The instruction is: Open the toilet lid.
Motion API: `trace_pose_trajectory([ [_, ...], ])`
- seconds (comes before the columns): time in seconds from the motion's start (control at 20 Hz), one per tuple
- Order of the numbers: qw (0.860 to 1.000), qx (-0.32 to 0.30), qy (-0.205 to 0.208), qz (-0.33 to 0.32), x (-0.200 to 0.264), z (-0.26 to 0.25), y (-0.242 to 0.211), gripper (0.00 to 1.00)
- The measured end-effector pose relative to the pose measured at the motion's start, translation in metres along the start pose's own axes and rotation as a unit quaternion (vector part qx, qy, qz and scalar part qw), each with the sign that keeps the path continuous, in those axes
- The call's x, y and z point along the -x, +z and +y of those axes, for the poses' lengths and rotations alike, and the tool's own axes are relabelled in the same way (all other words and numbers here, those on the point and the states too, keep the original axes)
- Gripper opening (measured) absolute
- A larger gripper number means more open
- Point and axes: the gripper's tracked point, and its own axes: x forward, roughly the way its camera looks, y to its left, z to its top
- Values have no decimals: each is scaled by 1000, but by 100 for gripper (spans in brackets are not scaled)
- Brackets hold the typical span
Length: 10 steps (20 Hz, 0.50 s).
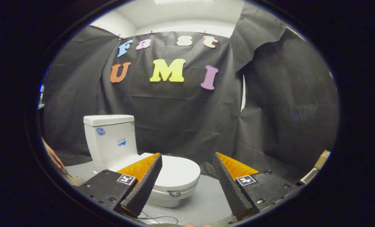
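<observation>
- My gripper [187, 157] is wide open and holds nothing.
- The toilet [133, 157] stands just ahead, and its lid [178, 171] lies flat and shut, partly behind my left finger.
- I think the lid is hard, smooth, light and slippery, so I should hook under its front lip.
- The tank [110, 138] has blue stickers, too small to read.

Gripper [187, 160] level, fingers [143, 184] spread wide apart, nothing between them.
</observation>
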Motion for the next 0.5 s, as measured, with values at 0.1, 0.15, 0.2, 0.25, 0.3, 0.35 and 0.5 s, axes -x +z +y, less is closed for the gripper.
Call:
trace_pose_trajectory([
  [0.1, 1000, 8, 3, 5, 0, 4, -6, 100],
  [0.15, 1000, 9, 5, 9, -1, 6, -9, 100],
  [0.2, 1000, 9, 7, 13, -2, 7, -12, 100],
  [0.25, 1000, 9, 10, 16, -2, 9, -13, 100],
  [0.3, 1000, 9, 11, 17, -3, 10, -13, 100],
  [0.35, 1000, 9, 9, 17, -3, 10, -14, 100],
  [0.5, 1000, 4, 7, 19, -5, 11, -15, 100],
])
